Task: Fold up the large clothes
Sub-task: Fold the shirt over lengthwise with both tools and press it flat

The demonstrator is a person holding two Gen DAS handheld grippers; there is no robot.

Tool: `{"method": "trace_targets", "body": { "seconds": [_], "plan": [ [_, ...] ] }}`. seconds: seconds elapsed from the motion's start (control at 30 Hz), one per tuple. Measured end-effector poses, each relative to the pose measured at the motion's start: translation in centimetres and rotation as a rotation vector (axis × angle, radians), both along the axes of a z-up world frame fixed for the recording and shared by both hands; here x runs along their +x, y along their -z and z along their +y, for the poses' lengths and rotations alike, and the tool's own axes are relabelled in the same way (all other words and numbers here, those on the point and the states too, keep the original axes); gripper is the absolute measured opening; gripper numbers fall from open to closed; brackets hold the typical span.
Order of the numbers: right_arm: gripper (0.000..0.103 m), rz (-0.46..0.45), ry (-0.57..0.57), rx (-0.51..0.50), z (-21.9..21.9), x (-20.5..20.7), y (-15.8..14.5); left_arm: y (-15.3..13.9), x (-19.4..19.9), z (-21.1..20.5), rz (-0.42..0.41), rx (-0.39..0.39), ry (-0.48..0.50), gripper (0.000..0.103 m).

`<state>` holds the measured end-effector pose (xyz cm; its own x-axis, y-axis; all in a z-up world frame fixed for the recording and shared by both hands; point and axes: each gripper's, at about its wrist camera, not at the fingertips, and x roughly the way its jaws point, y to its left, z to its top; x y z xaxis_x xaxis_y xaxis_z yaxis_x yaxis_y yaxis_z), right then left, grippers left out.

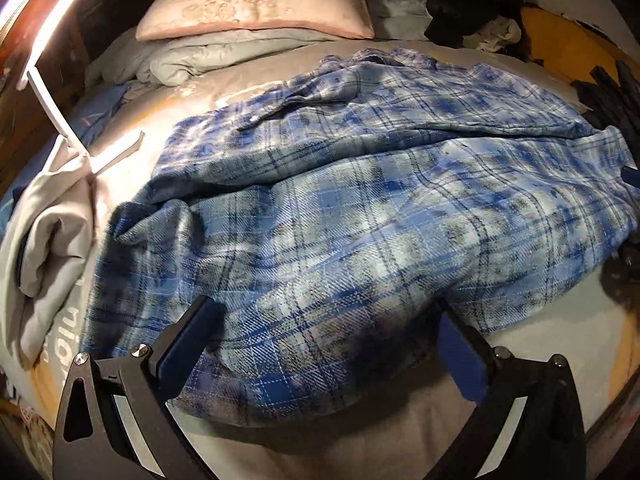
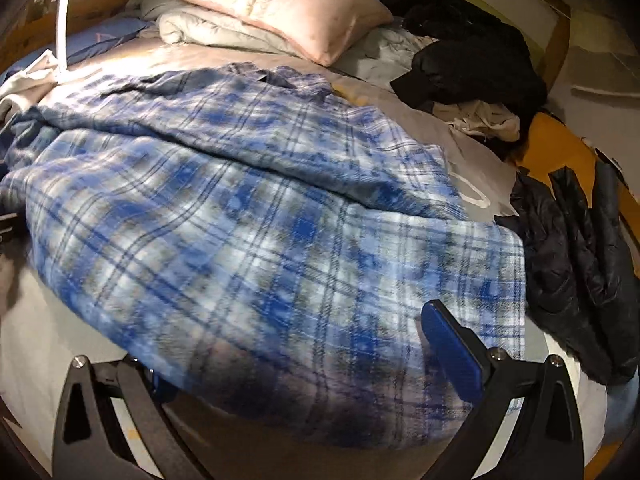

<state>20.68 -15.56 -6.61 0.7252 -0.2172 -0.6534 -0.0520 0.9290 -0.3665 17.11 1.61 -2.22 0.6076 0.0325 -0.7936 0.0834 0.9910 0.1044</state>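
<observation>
Grey bedsheet (image 1: 360, 448) runs bare along the near edge in front of you, and that strip is the only open room; everywhere else the bed is hemmed in. At the head lies a pink pillow (image 1: 256, 0) on a bunched grey duvet (image 1: 208, 56), a white lamp (image 1: 52, 92) stands at the left edge beside a pale folded garment (image 1: 52, 240), and a black jacket (image 2: 472, 52) is heaped at the far right corner. The blue plaid shirt (image 1: 360, 220) is spread across the middle of the bed, rumpled, with one layer doubled over another along a long crosswise ridge and its near hem draped toward you. Your left gripper (image 1: 324, 340) has its jaws wide apart, the hem bulging up between the two blue pads (image 1: 184, 344) without being pinched. Your right gripper (image 2: 296, 360) also stands spread: its right finger rests on top of the plaid, while the left finger disappears under the cloth's edge, so you cannot tell where that tip sits. Only the right wrist view shows the dark puffer jacket (image 2: 576, 272) lying just beside the shirt's right edge and a white drawstring loop (image 2: 476, 196) on the sheet; only the left view shows the lamp's base and printed lettering on the left bedding.
</observation>
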Motion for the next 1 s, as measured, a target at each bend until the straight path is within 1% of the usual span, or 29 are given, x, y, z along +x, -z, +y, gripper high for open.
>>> {"method": "trace_targets", "body": {
  "seconds": [0.1,0.2,0.33,0.4,0.47,0.53,0.63,0.67,0.7,0.73,0.77,0.87,0.93,0.97,1.0],
  "plan": [
    [0.103,0.004,0.017,0.039,-0.3,0.3,-0.5,0.0,-0.6,-1.1,0.007,-0.009,0.080,0.103],
    [0.103,0.000,0.030,0.074,-0.6,0.5,-1.0,-0.1,-1.9,-2.9,-0.022,0.037,0.161,0.103],
    [0.103,-0.023,0.029,0.079,-1.0,0.3,-1.9,0.5,-2.8,-4.6,-0.048,0.123,0.193,0.103],
    [0.103,-0.042,0.035,0.095,-1.5,0.1,-2.6,0.5,-2.8,-4.6,-0.052,0.126,0.195,0.103],
    [0.103,-0.046,0.039,0.135,-2.1,0.0,-3.3,0.4,-2.6,-4.3,-0.034,0.104,0.186,0.103],
    [0.103,-0.050,0.051,0.161,-2.8,0.1,-3.7,0.5,-2.3,-3.9,-0.031,0.108,0.151,0.103],
    [0.103,-0.038,0.061,0.167,-3.1,0.5,-3.6,0.4,-1.9,-3.3,-0.059,0.168,0.067,0.103],
    [0.103,-0.026,0.068,0.151,-3.1,0.6,-3.2,0.2,-1.6,-2.9,-0.064,0.187,0.034,0.103],
    [0.103,0.001,0.085,0.106,-2.8,0.8,-2.6,0.1,-1.3,-2.2,-0.069,0.184,0.009,0.103],
    [0.103,0.030,0.096,0.053,-2.5,1.0,-1.9,0.0,-0.9,-1.5,-0.070,0.174,-0.019,0.103],
    [0.103,0.044,0.094,0.028,-2.3,1.0,-1.4,-0.2,-0.6,-0.5,-0.069,0.156,-0.056,0.102],
    [0.103,0.081,0.082,0.020,-2.1,0.9,-0.2,-0.2,0.4,2.1,-0.049,0.095,-0.146,0.091],
    [0.099,0.095,0.069,0.027,-2.2,0.6,-0.1,-0.2,0.7,3.5,-0.040,0.060,-0.203,0.082],
    [0.089,0.093,0.059,0.027,-2.3,0.4,-0.3,-0.1,0.8,4.0,-0.042,0.058,-0.237,0.070],
    [0.074,0.083,0.059,0.019,-2.3,0.3,-0.6,-0.1,0.8,4.5,-0.045,0.054,-0.258,0.060]
  ]
}}
